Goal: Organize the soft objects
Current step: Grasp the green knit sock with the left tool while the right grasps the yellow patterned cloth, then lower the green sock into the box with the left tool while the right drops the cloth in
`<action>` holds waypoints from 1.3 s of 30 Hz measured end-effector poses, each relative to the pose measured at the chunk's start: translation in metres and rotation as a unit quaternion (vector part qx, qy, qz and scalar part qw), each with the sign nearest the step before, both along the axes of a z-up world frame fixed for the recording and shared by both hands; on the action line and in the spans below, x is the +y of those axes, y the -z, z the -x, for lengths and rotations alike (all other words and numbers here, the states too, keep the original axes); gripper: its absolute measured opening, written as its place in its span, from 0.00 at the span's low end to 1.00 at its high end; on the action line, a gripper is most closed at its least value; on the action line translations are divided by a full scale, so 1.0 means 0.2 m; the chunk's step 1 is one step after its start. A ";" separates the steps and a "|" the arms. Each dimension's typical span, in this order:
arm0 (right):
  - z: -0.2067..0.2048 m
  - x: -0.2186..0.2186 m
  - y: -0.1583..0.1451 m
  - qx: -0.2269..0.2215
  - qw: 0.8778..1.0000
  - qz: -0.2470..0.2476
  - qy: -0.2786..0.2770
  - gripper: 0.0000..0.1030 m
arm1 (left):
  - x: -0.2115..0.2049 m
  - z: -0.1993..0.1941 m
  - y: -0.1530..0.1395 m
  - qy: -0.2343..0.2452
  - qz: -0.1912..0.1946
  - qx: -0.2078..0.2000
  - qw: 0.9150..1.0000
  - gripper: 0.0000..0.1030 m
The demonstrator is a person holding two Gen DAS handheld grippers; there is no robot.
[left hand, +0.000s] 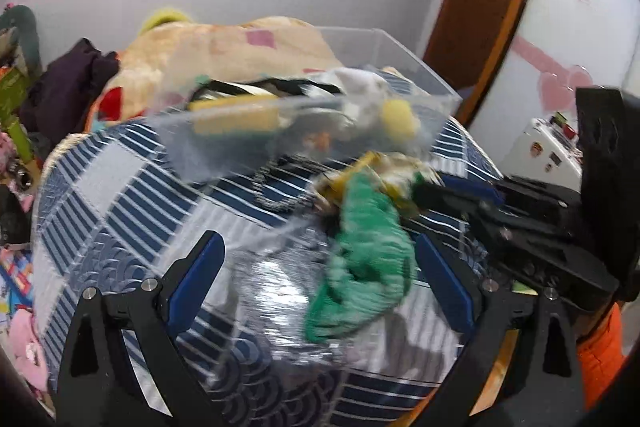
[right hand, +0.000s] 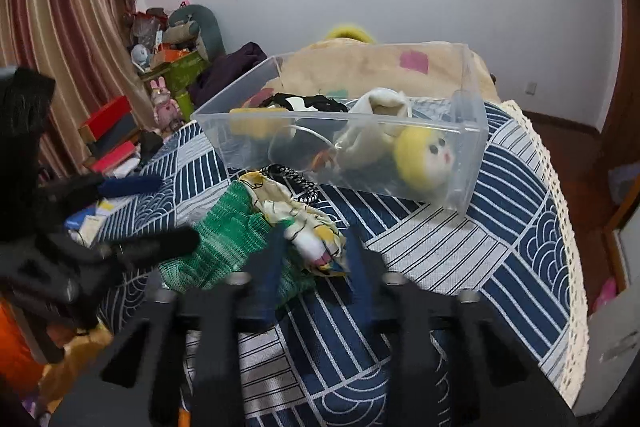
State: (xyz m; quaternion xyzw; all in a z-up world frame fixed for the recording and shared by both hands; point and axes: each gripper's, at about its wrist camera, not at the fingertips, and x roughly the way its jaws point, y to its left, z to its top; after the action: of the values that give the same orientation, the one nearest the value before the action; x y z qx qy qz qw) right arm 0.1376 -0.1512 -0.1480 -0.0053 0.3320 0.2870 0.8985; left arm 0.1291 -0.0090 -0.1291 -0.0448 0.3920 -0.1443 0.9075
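Bedroom, bed w/ blue-white patterned cover point(right hand: 500, 227); left gripper point(left hand: 320, 259) spread wide, jaws released, green knit cloth point(left hand: 360, 267) lying between its blue pads but not pinched. Right gripper point(right hand: 316, 259) jaws drawn close around a yellow-white printed cloth point(right hand: 304, 223) — looks clenched on it, motion blur though — which sits just beside, partly atop, the green knit. Further back: clear plastic bin point(right hand: 472, 147) on the cover holds a yellow-headed plush point(right hand: 424, 155), white cloth, black-white item; peach blanket point(left hand: 224, 55) behind, lilac wall beyond.
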 end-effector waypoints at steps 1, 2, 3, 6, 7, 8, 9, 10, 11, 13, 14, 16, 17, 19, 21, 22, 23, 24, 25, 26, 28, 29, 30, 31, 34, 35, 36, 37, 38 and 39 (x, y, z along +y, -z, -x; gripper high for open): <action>0.01 -0.01 0.00 -0.004 1.000 -0.001 0.004 0.12 | -0.03 -0.01 0.02 0.007 0.003 0.005 1.000 0.95; 0.01 -0.02 0.00 -0.008 1.000 -0.001 0.008 0.11 | -0.05 -0.02 0.03 0.012 0.002 0.009 1.000 0.94; 0.03 -0.02 -0.01 -0.011 1.000 -0.002 0.010 0.10 | -0.06 -0.02 0.05 0.015 0.000 0.011 1.000 0.94; 0.05 -0.04 -0.03 -0.023 1.000 0.000 0.021 0.09 | -0.11 -0.04 0.08 0.021 -0.007 0.018 1.000 0.72; 0.06 -0.05 -0.04 -0.026 0.999 0.003 0.025 0.09 | -0.12 -0.04 0.09 0.022 -0.008 0.018 1.000 0.64; 0.07 -0.06 -0.05 -0.031 0.999 0.006 0.029 0.09 | -0.12 -0.04 0.09 0.024 -0.005 0.016 1.000 0.56; 0.07 -0.07 -0.06 -0.034 0.999 0.007 0.032 0.09 | -0.12 -0.04 0.09 0.027 0.000 0.016 1.000 0.50; 0.08 -0.08 -0.07 -0.037 0.999 0.007 0.035 0.09 | -0.12 -0.04 0.08 0.031 0.005 0.016 0.999 0.41; 0.08 -0.09 -0.07 -0.040 0.998 0.006 0.038 0.09 | -0.11 -0.04 0.08 0.033 0.010 0.016 0.999 0.37; 0.09 -0.12 -0.10 -0.047 0.998 0.001 0.046 0.09 | -0.10 -0.02 0.06 0.030 0.012 0.006 0.999 0.33; 0.09 -0.13 -0.12 -0.050 0.998 -0.002 0.048 0.09 | -0.09 -0.02 0.04 0.028 0.013 0.002 1.000 0.31; 0.10 -0.14 -0.14 -0.057 0.997 -0.007 0.052 0.09 | -0.07 -0.01 0.01 0.024 0.018 -0.007 1.000 0.26; 0.10 -0.15 -0.16 -0.062 0.997 -0.009 0.053 0.09 | -0.06 -0.01 0.00 0.022 0.019 -0.010 1.000 0.21; 0.11 -0.16 -0.19 -0.070 0.996 -0.014 0.055 0.09 | -0.03 -0.01 -0.03 0.016 0.022 -0.020 0.999 0.21; 0.13 -0.17 -0.22 -0.079 0.995 -0.018 0.057 0.09 | -0.01 -0.01 -0.08 0.005 0.021 -0.040 0.999 0.20; 0.13 -0.17 -0.24 -0.084 0.995 -0.021 0.057 0.09 | 0.01 0.00 -0.11 -0.001 0.020 -0.051 0.998 0.20; 0.14 -0.17 -0.25 -0.088 0.994 -0.023 0.058 0.09 | 0.02 -0.01 -0.13 -0.005 0.018 -0.058 0.998 0.20; 0.14 -0.18 -0.27 -0.094 0.993 -0.026 0.060 0.09 | 0.03 -0.01 -0.15 -0.011 0.016 -0.067 0.998 0.20; 0.15 -0.18 -0.29 -0.098 0.993 -0.029 0.061 0.09 | 0.05 -0.02 -0.18 -0.017 0.014 -0.076 0.997 0.20; 0.15 -0.18 -0.30 -0.103 0.992 -0.033 0.062 0.09 | 0.06 -0.02 -0.19 -0.020 0.014 -0.081 0.996 0.20; 0.16 -0.19 -0.33 -0.112 0.991 -0.040 0.065 0.09 | 0.09 -0.03 -0.24 -0.030 0.016 -0.097 0.995 0.20; 0.17 -0.19 -0.35 -0.117 0.990 -0.044 0.065 0.09 | 0.11 -0.04 -0.26 -0.034 0.016 -0.103 0.994 0.20; 0.17 -0.19 -0.36 -0.121 0.989 -0.046 0.066 0.09 | 0.12 -0.05 -0.28 -0.036 0.018 -0.108 0.993 0.20; 0.16 -0.19 -0.38 -0.126 0.988 -0.050 0.068 0.09 | 0.14 -0.06 -0.31 -0.039 0.021 -0.114 0.992 0.20; 0.15 -0.18 -0.41 -0.135 0.986 -0.061 0.073 0.09 | 0.17 -0.09 -0.35 -0.050 0.021 -0.129 0.990 0.20; 0.13 -0.17 -0.42 -0.136 0.986 -0.067 0.072 0.09 | 0.18 -0.10 -0.37 -0.054 0.020 -0.134 0.989 0.20; 0.13 -0.16 -0.42 -0.137 0.985 -0.069 0.072 0.09 | 0.18 -0.11 -0.38 -0.057 0.019 -0.138 0.989 0.20; 0.11 -0.14 -0.43 -0.139 0.985 -0.071 0.072 0.09 | 0.19 -0.13 -0.39 -0.061 0.018 -0.144 0.988 0.20; 0.10 -0.13 -0.43 -0.141 0.985 -0.073 0.072 0.09 | 0.19 -0.13 -0.40 -0.063 0.017 -0.147 0.987 0.20; 0.09 -0.12 -0.44 -0.142 0.985 -0.073 0.072 0.09 | 0.20 -0.15 -0.40 -0.066 0.015 -0.152 0.986 0.20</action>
State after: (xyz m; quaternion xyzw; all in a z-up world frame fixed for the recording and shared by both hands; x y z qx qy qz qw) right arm 0.1199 -0.1755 -0.0608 0.0433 0.1786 0.2414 0.9529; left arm 0.1589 0.0318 -0.0484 -0.0619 0.2432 -0.0952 0.9633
